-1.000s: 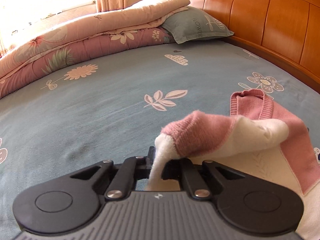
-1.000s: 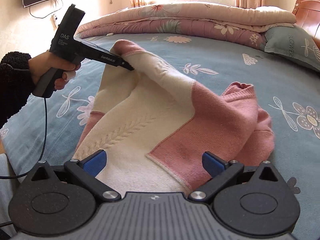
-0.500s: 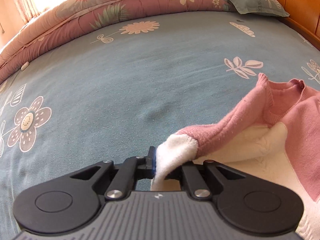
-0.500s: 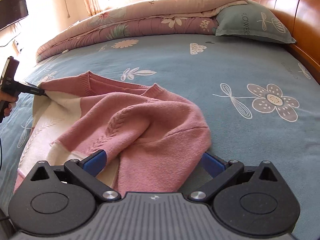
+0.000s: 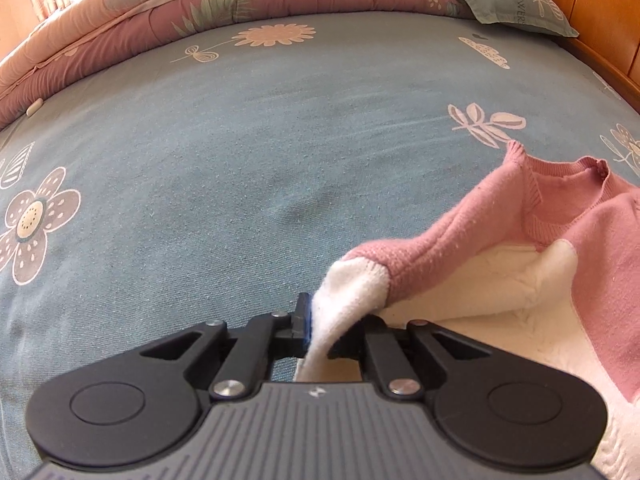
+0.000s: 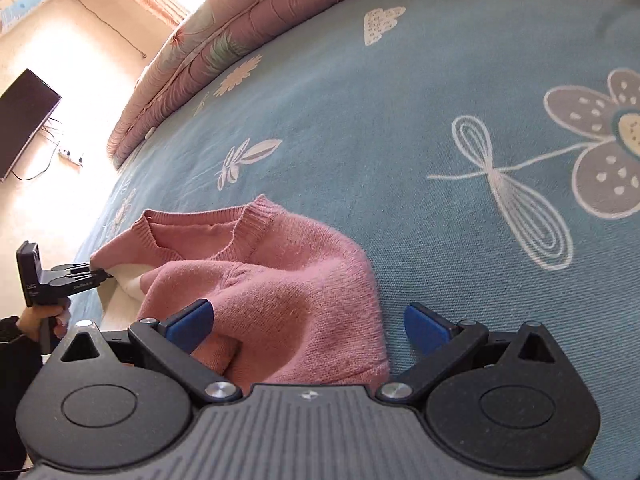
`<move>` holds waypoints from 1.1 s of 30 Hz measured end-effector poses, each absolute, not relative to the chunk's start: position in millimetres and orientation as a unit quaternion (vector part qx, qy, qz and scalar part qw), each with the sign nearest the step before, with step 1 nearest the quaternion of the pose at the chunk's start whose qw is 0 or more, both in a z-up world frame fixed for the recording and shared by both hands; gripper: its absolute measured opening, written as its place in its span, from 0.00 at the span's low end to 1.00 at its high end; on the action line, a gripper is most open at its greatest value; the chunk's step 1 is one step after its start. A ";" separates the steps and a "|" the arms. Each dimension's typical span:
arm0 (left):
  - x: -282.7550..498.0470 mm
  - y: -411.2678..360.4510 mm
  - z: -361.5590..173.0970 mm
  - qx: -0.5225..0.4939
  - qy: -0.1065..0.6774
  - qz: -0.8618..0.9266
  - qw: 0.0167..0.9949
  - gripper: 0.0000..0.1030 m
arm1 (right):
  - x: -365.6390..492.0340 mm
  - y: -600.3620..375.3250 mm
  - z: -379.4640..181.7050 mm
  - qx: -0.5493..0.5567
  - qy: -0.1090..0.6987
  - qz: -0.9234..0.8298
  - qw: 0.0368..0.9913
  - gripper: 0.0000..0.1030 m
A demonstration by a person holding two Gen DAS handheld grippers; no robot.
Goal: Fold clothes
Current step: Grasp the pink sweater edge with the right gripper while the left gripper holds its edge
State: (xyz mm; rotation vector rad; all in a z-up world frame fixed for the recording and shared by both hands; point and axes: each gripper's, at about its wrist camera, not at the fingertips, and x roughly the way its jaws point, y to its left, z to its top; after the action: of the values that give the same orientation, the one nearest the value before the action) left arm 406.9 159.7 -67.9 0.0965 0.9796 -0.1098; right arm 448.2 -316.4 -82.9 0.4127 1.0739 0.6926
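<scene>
Knitted wool, pink over cream: the pink-and-cream knitted sweater [image 6: 280,280] lies rumpled on the blue flower-printed bedsheet [image 6: 400,128], part lapped over itself, cream panel showing beneath a pink layer; neither flat nor squarely folded.

Nearest, right-wrist view: right gripper [image 6: 308,324] stands with jaws wide apart, blue pads either side of a bunched pink fold; the fold sits between the pads and pushes up against the left one; nothing is pinched. Sweater spreads away and to the left from these tongs; ribbed neckline [image 6: 208,232] at its far end, so the long axis runs near-to-far, skewed left.

Left side, a little farther: left gripper [image 5: 332,320], held in a person's hand [image 6: 48,320], is clamped on a cream edge where cream meets pink; from it the cloth stretches rightward, lifted slightly off the sheet.

Judgement: the loose mound is nearer the right tongs, directly in their mouth; any coming grasp turns on that. Whether this is a spreading-out or a half-made fold, one look cannot settle.

Far: pink floral quilt [image 5: 200,12], folded; grey-green pillow [image 5: 516,4]; wooden headboard [image 5: 608,12].
</scene>
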 end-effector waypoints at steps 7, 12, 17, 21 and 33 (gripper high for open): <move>413.8 161.0 -74.3 0.035 0.476 -0.058 0.877 0.05 | 484.5 -310.8 -97.6 0.288 0.476 0.353 0.752 1.00; 409.4 169.0 -76.8 0.026 0.473 -0.063 0.878 0.10 | 457.3 -328.9 -100.7 0.310 0.504 0.389 0.706 1.00; 412.0 172.9 -79.6 0.010 0.474 -0.066 0.878 0.10 | 440.1 -322.3 -99.0 0.284 0.503 0.426 0.697 1.00; 414.4 173.7 -79.7 0.003 0.477 -0.065 0.877 0.10 | 462.1 -299.8 -96.8 0.280 0.495 0.433 0.700 1.00; 413.0 188.4 -84.4 -0.057 0.475 -0.078 0.875 0.03 | 445.6 -317.7 -96.7 0.229 0.471 0.400 0.752 0.46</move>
State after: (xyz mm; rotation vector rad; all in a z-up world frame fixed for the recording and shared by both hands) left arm 413.0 188.4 -84.4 -0.1183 0.9919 -0.1629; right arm 445.6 -317.7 -96.7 0.4996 1.0293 0.8724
